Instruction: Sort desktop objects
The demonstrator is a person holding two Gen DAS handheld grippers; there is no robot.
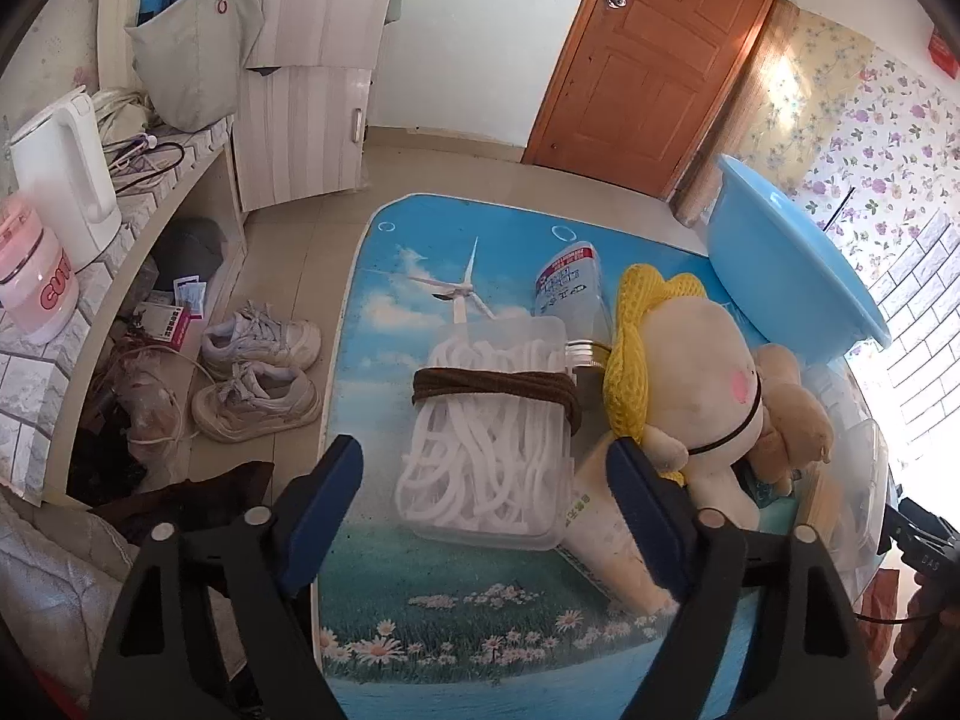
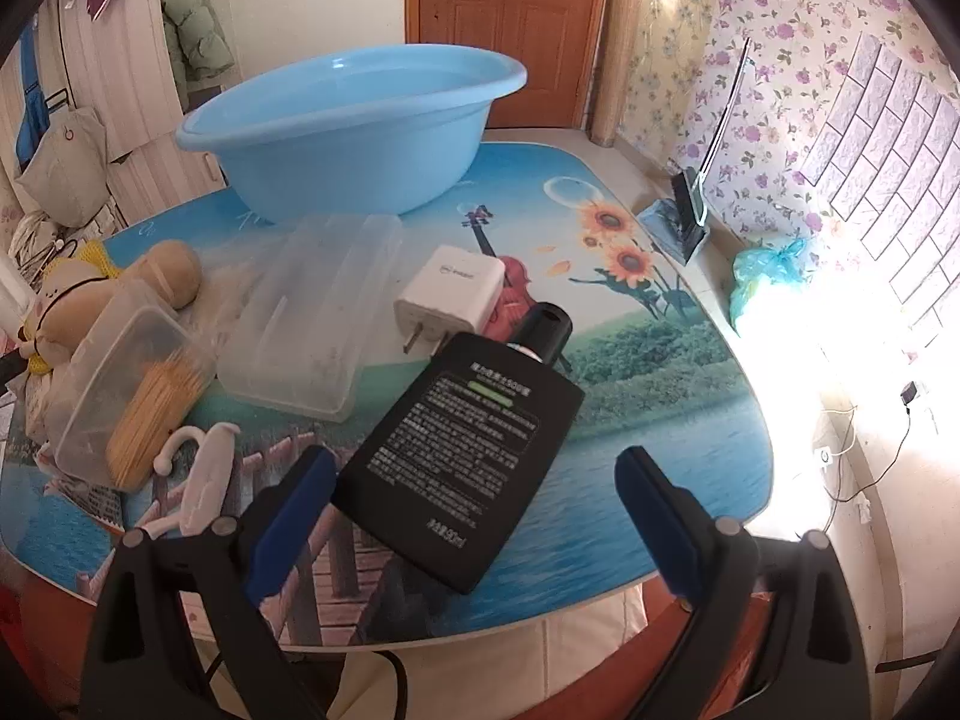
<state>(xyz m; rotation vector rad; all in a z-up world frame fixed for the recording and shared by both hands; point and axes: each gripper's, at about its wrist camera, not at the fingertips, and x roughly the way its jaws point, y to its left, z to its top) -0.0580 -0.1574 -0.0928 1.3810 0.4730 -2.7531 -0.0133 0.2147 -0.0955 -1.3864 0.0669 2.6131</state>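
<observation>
Sorting looks barely begun: the basin [image 2: 354, 120] shows nothing inside, the box [image 1: 486, 426], doll [image 1: 690, 384] and bottle [image 2: 462, 450] still lie on the worktop [image 2: 630, 420], both claws [image 1: 486, 480] [image 2: 474, 480] wide, empty.

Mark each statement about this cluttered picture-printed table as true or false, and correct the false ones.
1. The round light-blue plastic basin stands on the table. True.
2. A brown cord is wrapped around the clear plastic box of white floss picks. True.
3. The right gripper is clamped shut on the flat black bottle. False: its jaws stand open, the bottle lying between them.
4. The white plug-in charger lies inside the basin. False: it rests on the table, beside the black bottle's cap.
5. The left gripper holds the plush doll with the yellow knitted hat. False: it is open, empty.
</observation>
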